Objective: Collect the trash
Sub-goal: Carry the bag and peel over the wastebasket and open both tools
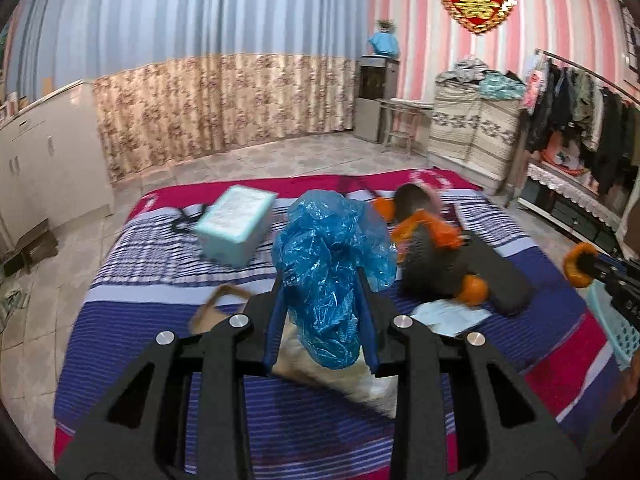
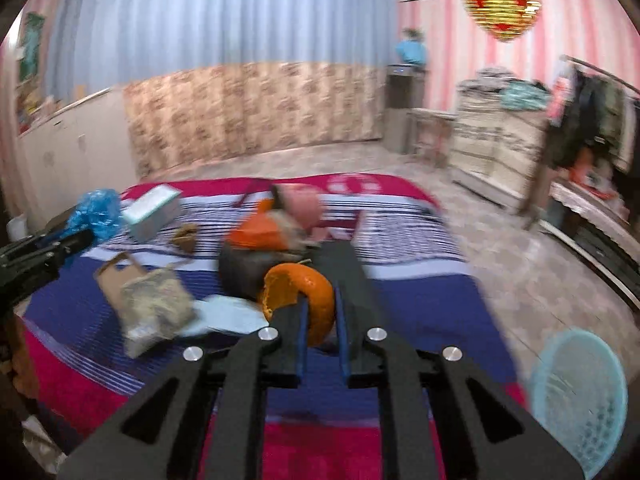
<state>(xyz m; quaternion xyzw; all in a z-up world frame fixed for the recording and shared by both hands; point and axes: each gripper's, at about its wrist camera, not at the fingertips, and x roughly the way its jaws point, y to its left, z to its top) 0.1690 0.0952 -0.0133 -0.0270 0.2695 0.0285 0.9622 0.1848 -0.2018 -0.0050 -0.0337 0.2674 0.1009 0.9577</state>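
Note:
My left gripper point(image 1: 322, 284) is shut on a crumpled blue plastic bag point(image 1: 334, 256) and holds it above the striped bed; the bag also shows at the far left of the right wrist view point(image 2: 94, 212). My right gripper point(image 2: 320, 304) is shut on a piece of orange peel point(image 2: 308, 296), lifted over the bed; it shows at the right edge of the left wrist view point(image 1: 580, 265). More orange peel point(image 1: 474, 289) lies by a dark cloth point(image 1: 440, 256). A clear packet point(image 2: 154, 308), a brown paper scrap point(image 2: 114, 280) and a white paper point(image 2: 232, 314) lie on the blanket.
A light blue plastic basket point(image 2: 580, 396) sits off the bed's right side, also in the left wrist view point(image 1: 616, 328). A pale green box point(image 1: 236, 222) lies on the bed point(image 1: 160, 300). White cabinets point(image 1: 44, 160) stand left, a clothes rack point(image 1: 580, 120) right.

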